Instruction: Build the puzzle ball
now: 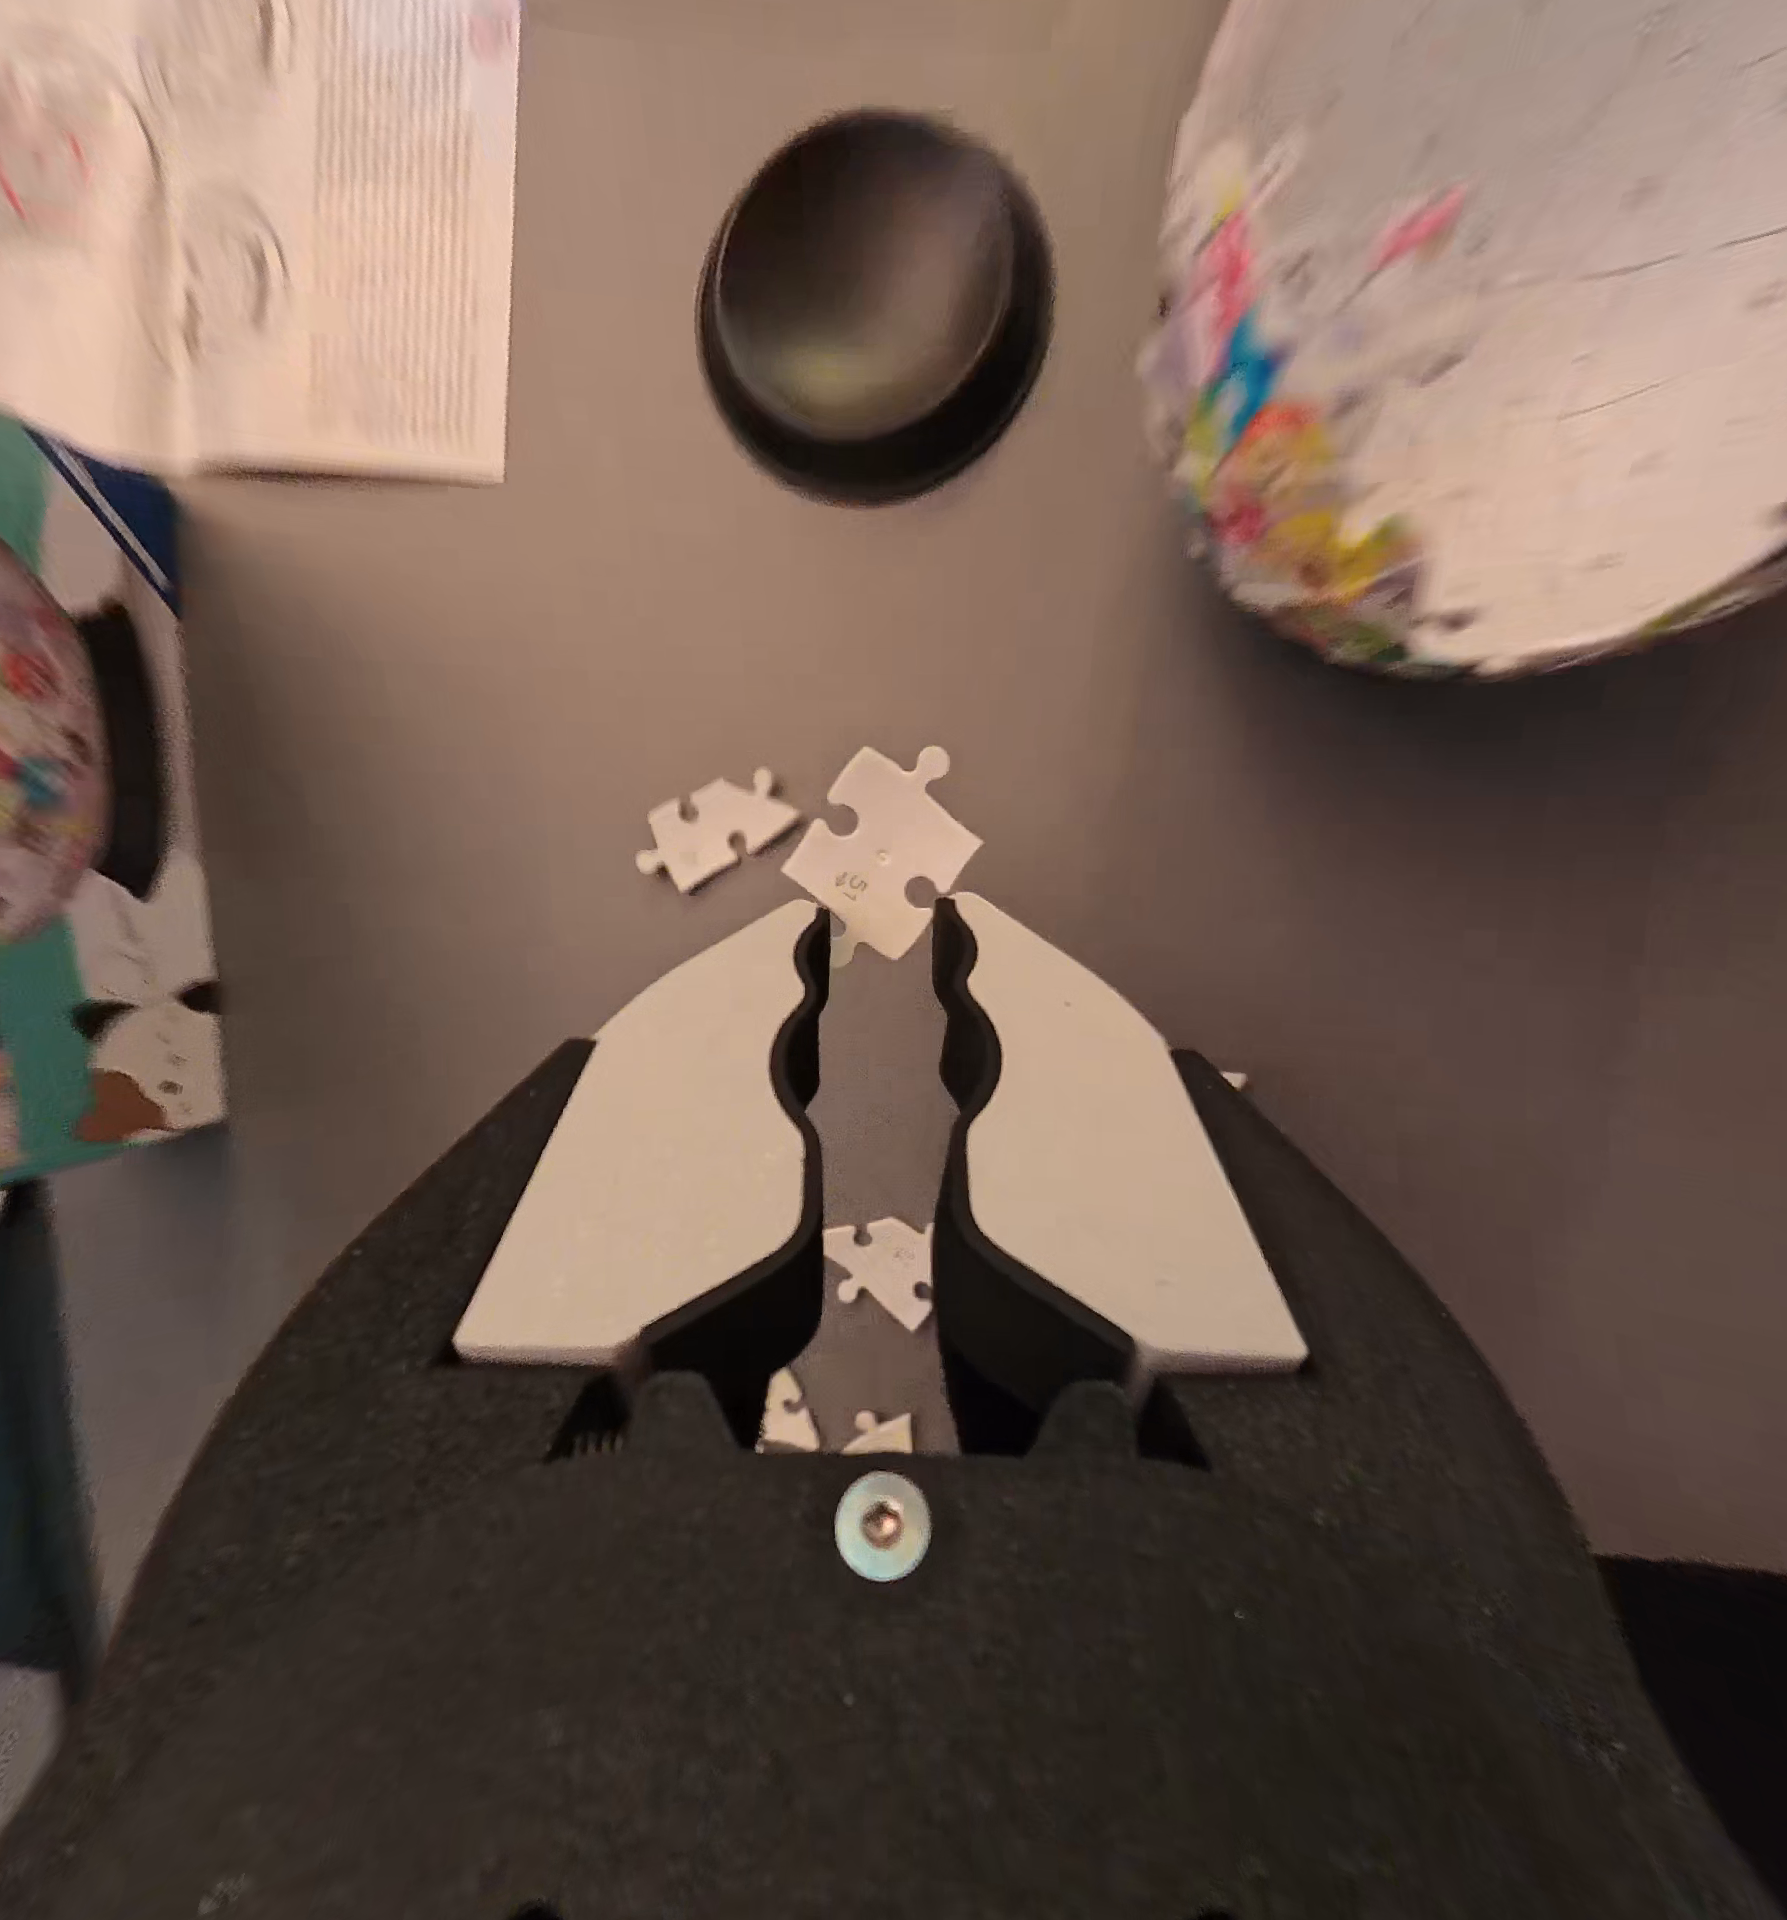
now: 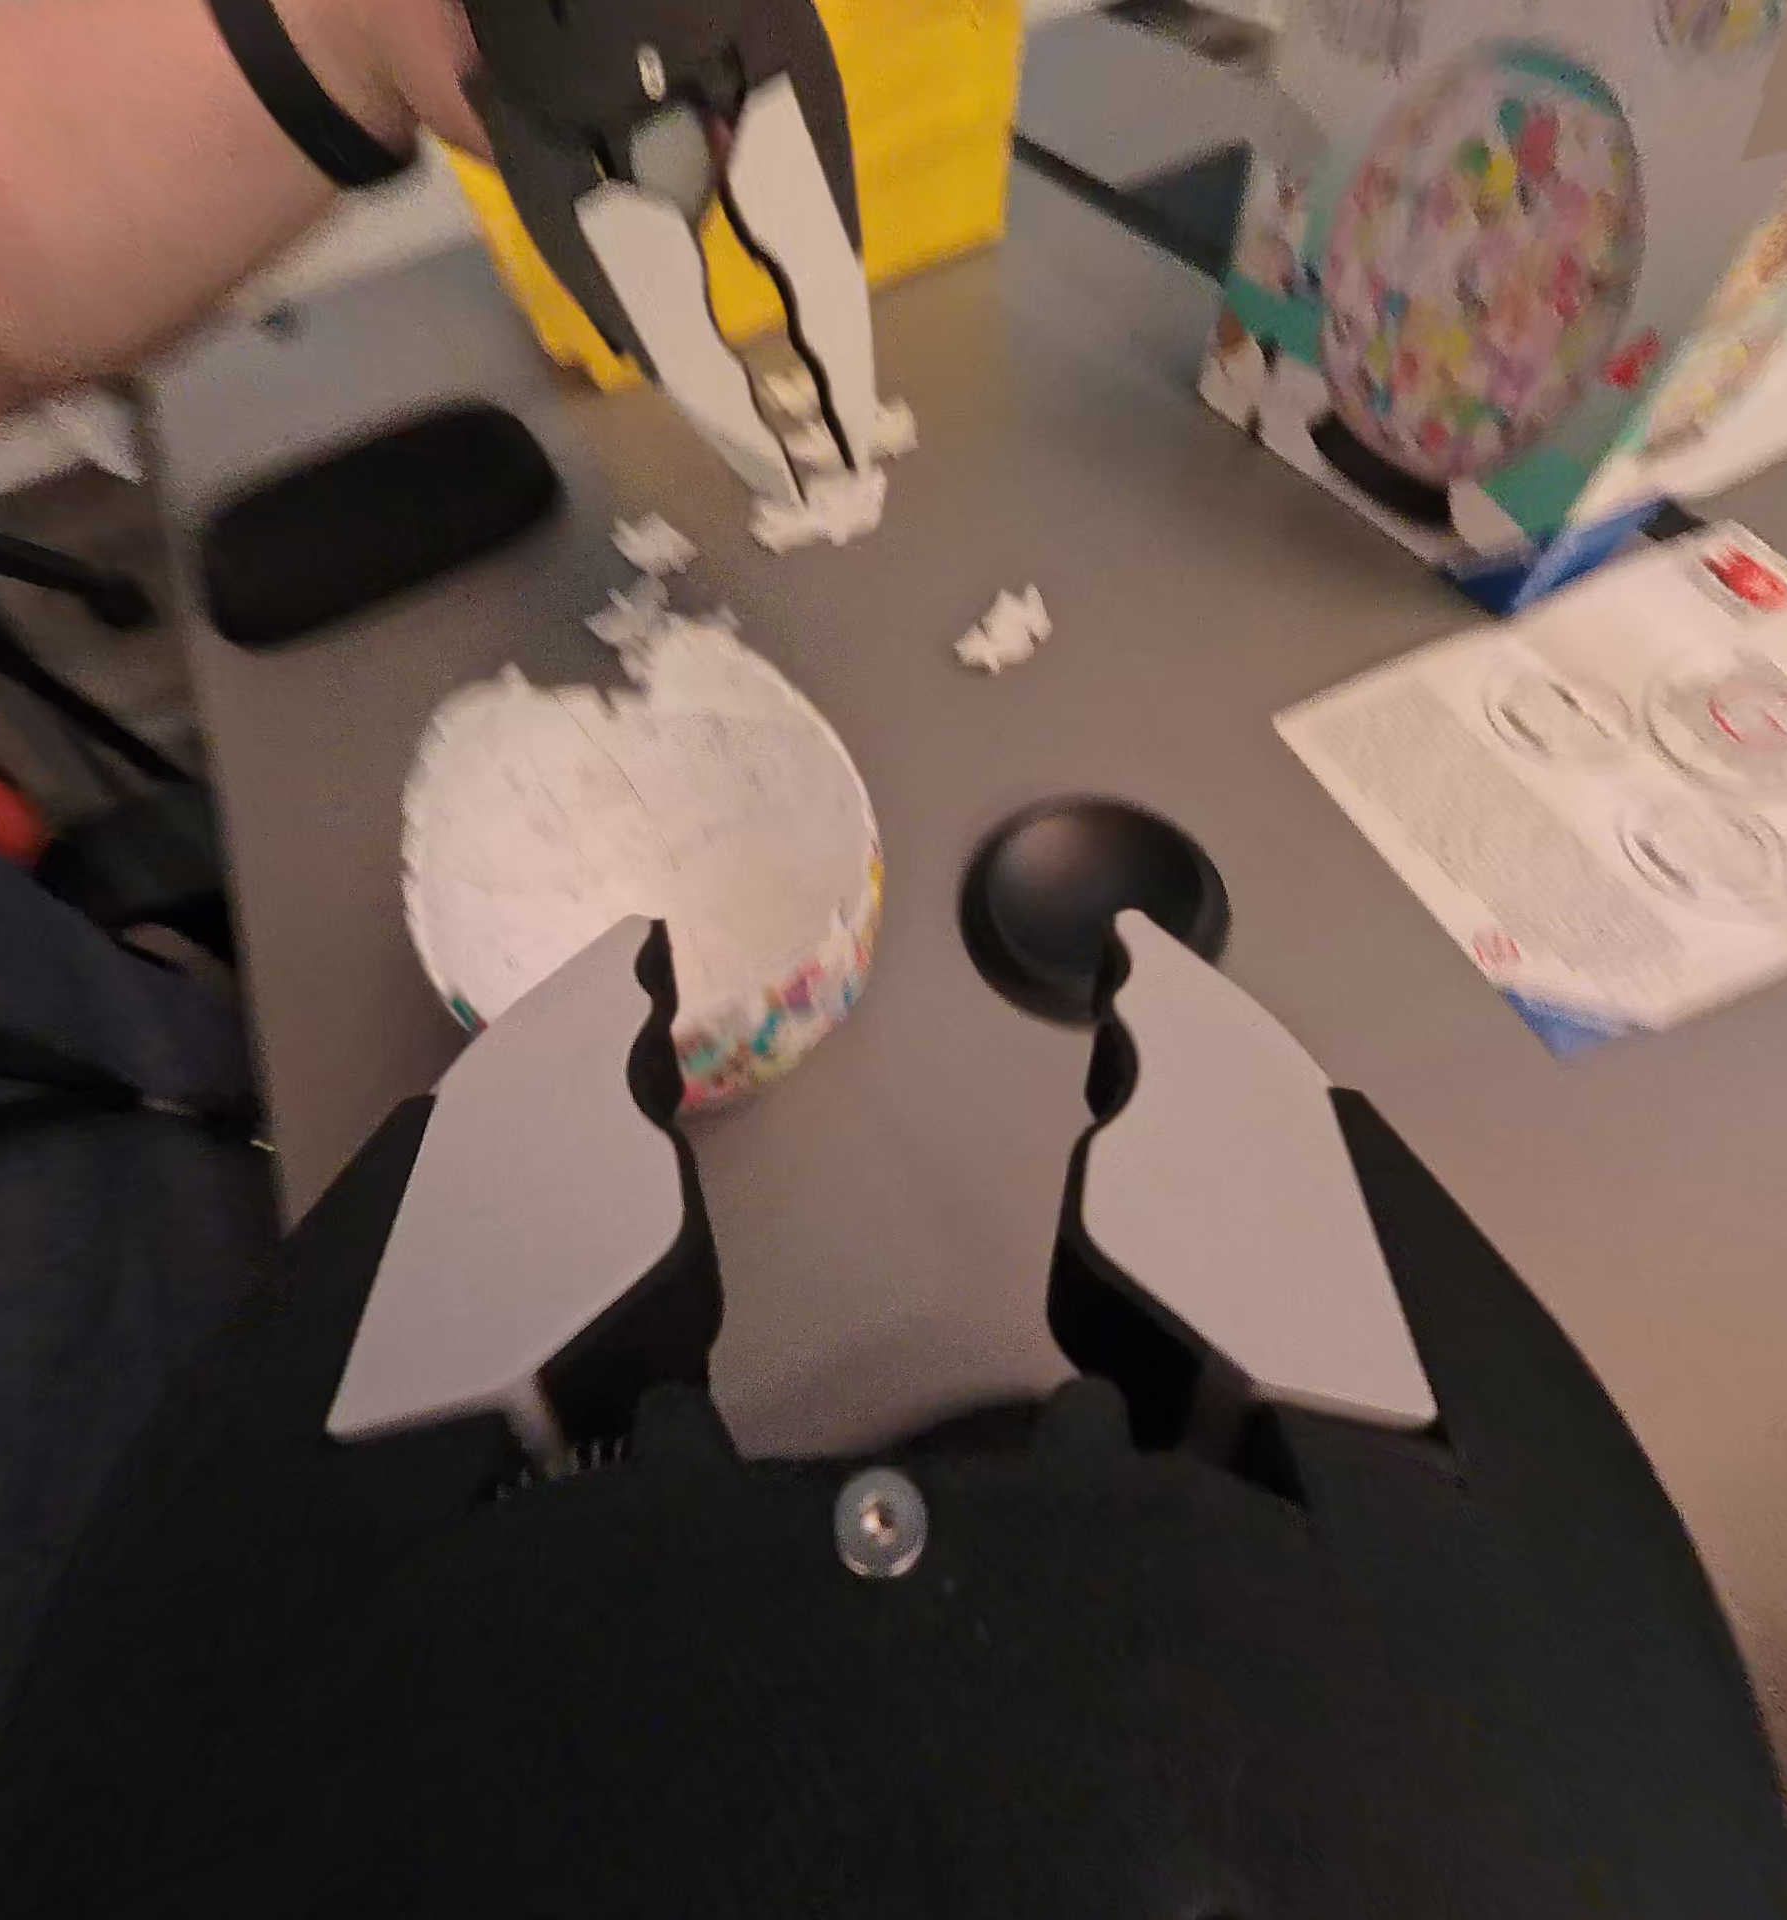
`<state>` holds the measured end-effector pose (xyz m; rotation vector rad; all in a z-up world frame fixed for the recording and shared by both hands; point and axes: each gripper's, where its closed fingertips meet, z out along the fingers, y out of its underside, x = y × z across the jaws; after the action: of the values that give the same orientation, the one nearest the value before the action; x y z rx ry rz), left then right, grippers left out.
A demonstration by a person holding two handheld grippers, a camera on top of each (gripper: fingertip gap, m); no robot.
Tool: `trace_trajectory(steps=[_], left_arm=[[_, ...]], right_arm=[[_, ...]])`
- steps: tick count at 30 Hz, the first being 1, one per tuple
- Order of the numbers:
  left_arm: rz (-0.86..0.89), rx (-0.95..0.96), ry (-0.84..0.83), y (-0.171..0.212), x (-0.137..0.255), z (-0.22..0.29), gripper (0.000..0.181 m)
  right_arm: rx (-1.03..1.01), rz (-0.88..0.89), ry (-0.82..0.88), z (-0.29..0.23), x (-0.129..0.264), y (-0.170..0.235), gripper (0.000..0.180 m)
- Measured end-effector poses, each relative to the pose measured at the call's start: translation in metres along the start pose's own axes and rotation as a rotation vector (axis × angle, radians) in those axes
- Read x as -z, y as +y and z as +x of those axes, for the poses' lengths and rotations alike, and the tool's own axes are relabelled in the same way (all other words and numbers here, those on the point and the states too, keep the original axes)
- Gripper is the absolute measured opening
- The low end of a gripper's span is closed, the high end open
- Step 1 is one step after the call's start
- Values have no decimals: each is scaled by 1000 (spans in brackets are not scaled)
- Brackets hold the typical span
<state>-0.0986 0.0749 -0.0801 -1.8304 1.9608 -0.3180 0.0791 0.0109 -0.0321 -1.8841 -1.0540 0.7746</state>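
Left gripper (image 1: 881, 914) pinches a white puzzle piece (image 1: 884, 854) at its fingertips. Right gripper (image 2: 884, 945) gapes wide, empty, above the grey worktop (image 2: 1180, 582) near the half-built puzzle ball (image 2: 629, 821).

Grey table (image 2: 1128, 1195) with half-built puzzle ball (image 2: 640, 821), loose pieces (image 2: 1003, 629), black stand (image 2: 1065, 883).

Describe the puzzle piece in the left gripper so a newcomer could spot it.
On the grey table, find the black round stand. Nearer the camera, the left gripper pinches a white puzzle piece; unlike the loose piece lying flat beside it, it is lifted.
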Motion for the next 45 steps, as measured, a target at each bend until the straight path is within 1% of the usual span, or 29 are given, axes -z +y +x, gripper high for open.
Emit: trace_trajectory(steps=[2, 3, 5, 6, 7, 9, 11, 12, 13, 17, 22, 25, 30, 33, 38, 42, 45], left_arm=[[-10, -70, -25, -20, 17, 11, 19], [-21, -89, -41, -27, 23, 15, 19], [-17, -100, -60, -35, 32, 26, 19], [-10, -95, -66, -37, 35, 31, 19], [-6, -89, -73, -36, 37, 36, 19], [-14, -69, -73, -32, 39, 46, 19], [-19, -37, -69, -27, 37, 56, 19], [-20, -22, -68, -24, 36, 61, 19], [-21, -9, -72, -21, 36, 64, 19], [-2, 58, -71, -13, 37, 83, 19], [46, 126, -25, -6, 36, 118, 19], [69, 153, 6, -5, 29, 137, 19], [83, 180, 23, -3, 23, 149, 19], [95, 179, 23, -5, 22, 149, 19], [118, 172, 19, -11, 19, 147, 19], [109, 156, -5, -13, 18, 142, 19], [112, 139, -15, -17, 21, 139, 19]], right_arm=[[-42, 21, -130, 2, -8, -26, 70], [-51, -5, -171, 5, -15, -28, 67], [-56, -58, -274, 1, -26, -18, 63], [-59, -64, -298, 0, -30, -13, 60], [-48, -58, -309, 0, -33, -9, 58], [-23, 8, -306, 2, -35, -11, 56], [-57, 73, -323, 4, -38, -19, 52], [-79, 78, -355, 1, -40, -21, 51], [-89, 73, -378, -1, -44, -21, 51], [-57, 0, -372, -1, -63, -13, 51], [-121, -74, -483, -17, -76, -3, 52], [-106, -130, -470, -20, -80, 8, 53], [-137, -131, -453, -23, -75, 8, 52], [-158, -143, -464, -28, -70, 10, 52], [-181, -170, -432, -32, -63, 17, 52], [-199, -180, -431, -39, -55, 20, 52], [-186, -187, -389, -39, -54, 24, 53]])
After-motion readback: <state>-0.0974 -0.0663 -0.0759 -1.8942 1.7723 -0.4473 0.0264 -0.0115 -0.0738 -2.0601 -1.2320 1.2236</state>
